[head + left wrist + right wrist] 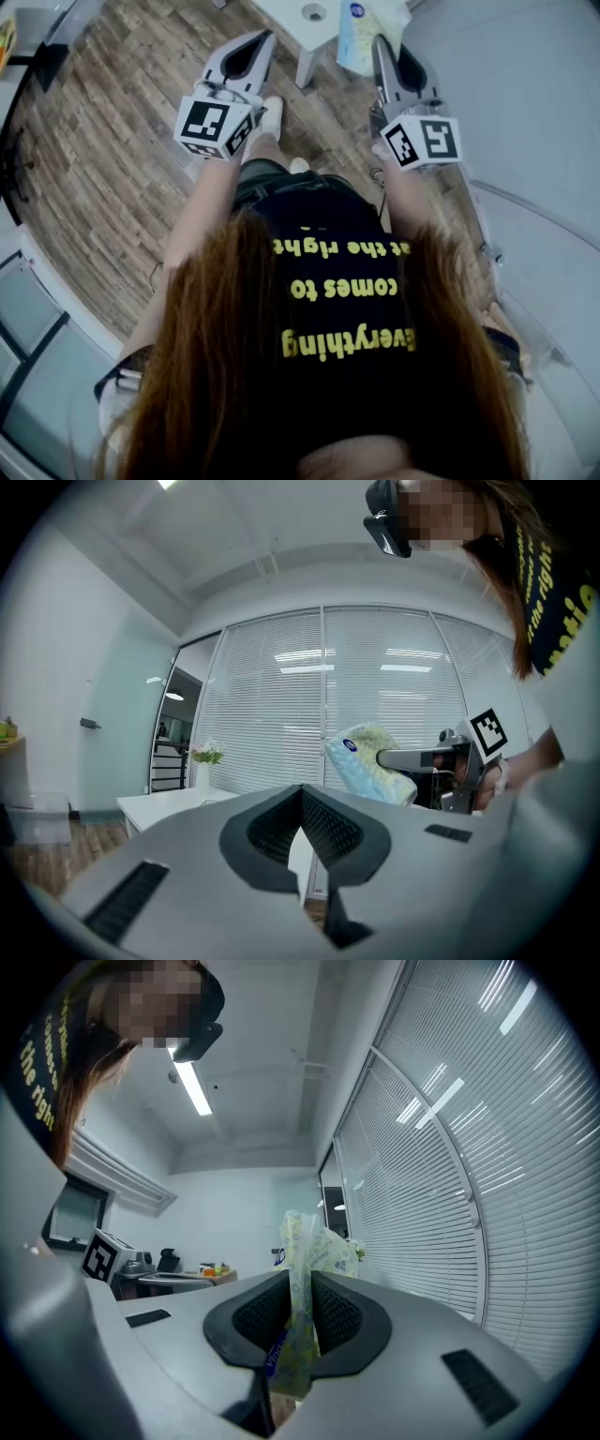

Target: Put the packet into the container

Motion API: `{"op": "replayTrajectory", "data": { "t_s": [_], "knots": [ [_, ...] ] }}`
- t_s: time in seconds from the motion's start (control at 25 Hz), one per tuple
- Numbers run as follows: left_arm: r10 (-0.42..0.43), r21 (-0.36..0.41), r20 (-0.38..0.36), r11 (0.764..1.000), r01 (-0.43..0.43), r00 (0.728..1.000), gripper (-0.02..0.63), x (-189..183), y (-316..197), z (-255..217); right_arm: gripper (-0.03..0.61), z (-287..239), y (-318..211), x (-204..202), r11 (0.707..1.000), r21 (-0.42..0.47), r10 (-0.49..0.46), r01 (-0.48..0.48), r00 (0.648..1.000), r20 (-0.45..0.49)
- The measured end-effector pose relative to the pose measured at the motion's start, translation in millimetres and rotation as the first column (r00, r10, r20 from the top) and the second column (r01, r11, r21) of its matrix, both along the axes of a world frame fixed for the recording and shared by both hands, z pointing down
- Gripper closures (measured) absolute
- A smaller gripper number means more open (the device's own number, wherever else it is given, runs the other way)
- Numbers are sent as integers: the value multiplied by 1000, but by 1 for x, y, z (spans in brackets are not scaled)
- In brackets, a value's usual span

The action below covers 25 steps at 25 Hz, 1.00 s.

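The right hand-held gripper [298, 1283] was clenched on the packet [317, 1241], pinched upright between its jaws in mid-air; the left hand-held gripper [302, 794] beside it was closed, empty. Doing this well likely meant holding that pinch firm until over the container, unseen here.

Packet [323, 1246] pale yellow-green, dotted print, blue logo. Left gripper [302, 794], right gripper [382, 45] grey, black ribbed pads [330, 829]; cubes [214, 125] black-white squares. Shirt [347, 281] black, yellow lettering. Floor [112, 159] brown planks.

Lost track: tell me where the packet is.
The packet is clamped in the right gripper, at the head view's top right, near the white table.
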<state>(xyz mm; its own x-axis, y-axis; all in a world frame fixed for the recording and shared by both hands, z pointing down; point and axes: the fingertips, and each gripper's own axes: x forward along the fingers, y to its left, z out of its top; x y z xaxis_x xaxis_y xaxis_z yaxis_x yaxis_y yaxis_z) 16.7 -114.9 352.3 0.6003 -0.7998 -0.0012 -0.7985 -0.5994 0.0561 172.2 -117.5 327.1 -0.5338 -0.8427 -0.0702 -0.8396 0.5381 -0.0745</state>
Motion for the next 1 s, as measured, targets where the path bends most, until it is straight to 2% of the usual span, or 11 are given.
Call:
{"op": "replayTrajectory", "data": {
  "t_s": [0.2, 0.68, 1.0],
  "knots": [
    [24, -2, -8, 1000, -24, 1000, 615, -6, -46, 3, 512, 1, -43, -6, 1000, -3, 22, -22, 1000, -8],
    [106, 31, 2, 994, -106, 994, 615, -40, -196, -13, 514, -15, -172, -45, 995, 22, 98, -98, 995, -9],
    [162, 1, -16, 987, -162, 987, 614, -52, -249, -7, 514, -13, -220, -64, 989, 4, 147, -147, 989, -14]
  ]
}}
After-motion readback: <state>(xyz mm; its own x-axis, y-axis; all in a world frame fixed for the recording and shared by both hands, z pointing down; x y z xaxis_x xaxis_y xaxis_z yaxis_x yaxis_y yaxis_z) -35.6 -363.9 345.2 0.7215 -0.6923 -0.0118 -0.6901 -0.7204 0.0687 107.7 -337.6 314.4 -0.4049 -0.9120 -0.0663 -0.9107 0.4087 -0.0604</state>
